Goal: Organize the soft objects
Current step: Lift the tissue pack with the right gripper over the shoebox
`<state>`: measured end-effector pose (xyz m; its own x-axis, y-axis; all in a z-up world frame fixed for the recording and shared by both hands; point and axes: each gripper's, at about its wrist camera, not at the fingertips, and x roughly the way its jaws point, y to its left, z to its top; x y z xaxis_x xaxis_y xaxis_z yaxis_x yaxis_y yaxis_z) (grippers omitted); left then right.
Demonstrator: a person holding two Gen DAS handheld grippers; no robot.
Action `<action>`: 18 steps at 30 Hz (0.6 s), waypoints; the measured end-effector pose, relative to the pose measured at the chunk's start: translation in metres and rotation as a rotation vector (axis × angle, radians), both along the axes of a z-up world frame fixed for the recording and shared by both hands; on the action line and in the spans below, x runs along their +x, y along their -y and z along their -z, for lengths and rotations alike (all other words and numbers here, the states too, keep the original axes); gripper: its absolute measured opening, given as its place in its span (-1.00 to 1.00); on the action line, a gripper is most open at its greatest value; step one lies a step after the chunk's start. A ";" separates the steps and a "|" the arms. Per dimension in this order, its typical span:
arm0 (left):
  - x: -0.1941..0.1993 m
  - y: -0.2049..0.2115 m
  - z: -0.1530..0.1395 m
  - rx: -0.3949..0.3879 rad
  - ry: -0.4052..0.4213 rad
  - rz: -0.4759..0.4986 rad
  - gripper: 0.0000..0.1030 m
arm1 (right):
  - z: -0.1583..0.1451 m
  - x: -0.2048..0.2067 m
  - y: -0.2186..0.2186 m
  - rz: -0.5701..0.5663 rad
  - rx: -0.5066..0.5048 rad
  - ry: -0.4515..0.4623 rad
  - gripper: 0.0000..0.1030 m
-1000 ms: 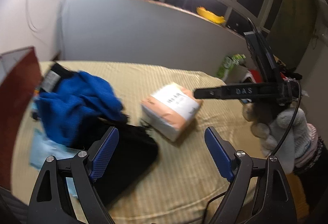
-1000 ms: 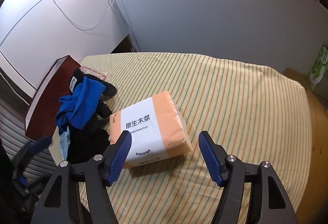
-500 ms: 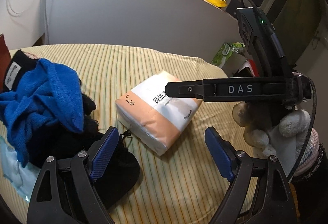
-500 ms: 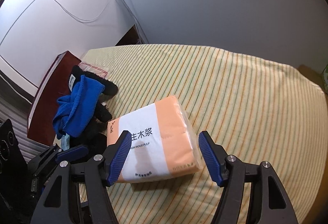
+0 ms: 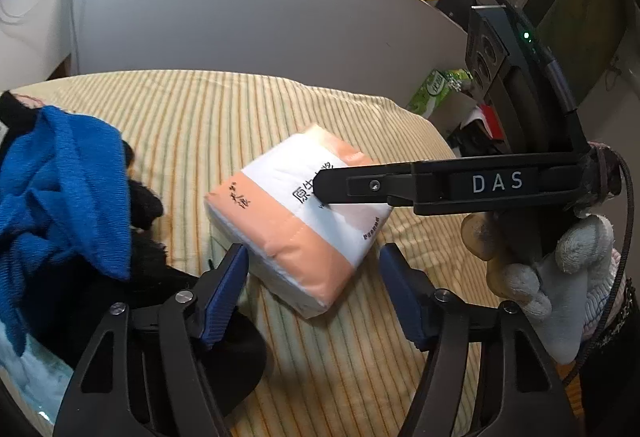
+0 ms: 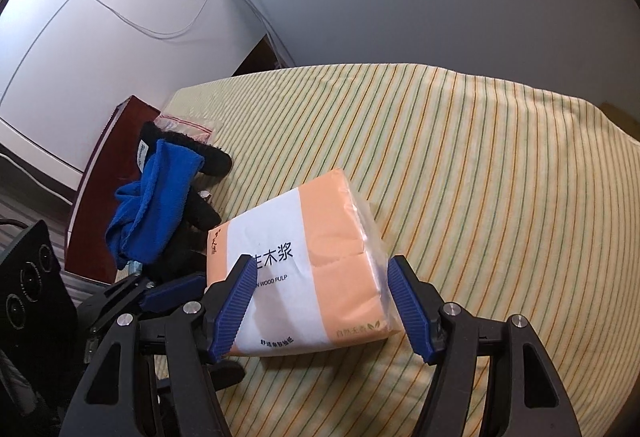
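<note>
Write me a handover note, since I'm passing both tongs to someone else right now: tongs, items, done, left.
Left tongs: closing around the near corner of the tissue pack, pads not pressing yet.
Right tongs: open, straddling the same pack, no grip visible.
Pack lies on the striped cloth. Blue cloth and black gloves are heaped at its left edge.
Done: nothing sorted.
Left: everything.

The tissue pack [image 6: 304, 273] between the blue pads [image 6: 236, 301] of the right gripper [image 6: 320, 303] is peach-orange with a white band and black print. The cloth [image 6: 460, 165] beyond it is pale yellow with thin green and orange stripes. To the left of the left gripper [image 5: 314, 295] lie a blue knit garment [image 5: 64, 189] and a black garment [image 5: 144, 201]. The gloved hand [image 5: 560, 277] to its right is grey-white. Both gripper frames are black.
</note>
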<state>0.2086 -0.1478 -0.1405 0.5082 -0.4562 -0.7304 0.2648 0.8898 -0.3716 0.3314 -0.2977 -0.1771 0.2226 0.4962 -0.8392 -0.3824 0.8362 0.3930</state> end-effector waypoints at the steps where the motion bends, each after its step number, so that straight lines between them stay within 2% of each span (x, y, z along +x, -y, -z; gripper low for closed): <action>1: 0.001 0.001 0.001 0.005 -0.006 0.004 0.29 | 0.000 0.000 0.001 0.001 0.002 -0.005 0.23; 4: 0.007 -0.002 0.010 -0.005 -0.037 0.004 0.24 | 0.001 -0.002 0.003 0.004 0.008 -0.015 0.16; 10: 0.006 0.002 0.008 -0.002 -0.019 0.004 0.19 | -0.004 -0.010 0.010 0.019 0.009 -0.014 0.04; 18: -0.006 0.002 -0.019 -0.014 0.050 0.023 0.19 | -0.033 -0.037 0.016 0.035 -0.002 0.045 0.03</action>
<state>0.2029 -0.1501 -0.1216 0.5336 -0.4784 -0.6974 0.3036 0.8780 -0.3699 0.2949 -0.3134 -0.1436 0.2772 0.4857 -0.8290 -0.3696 0.8503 0.3746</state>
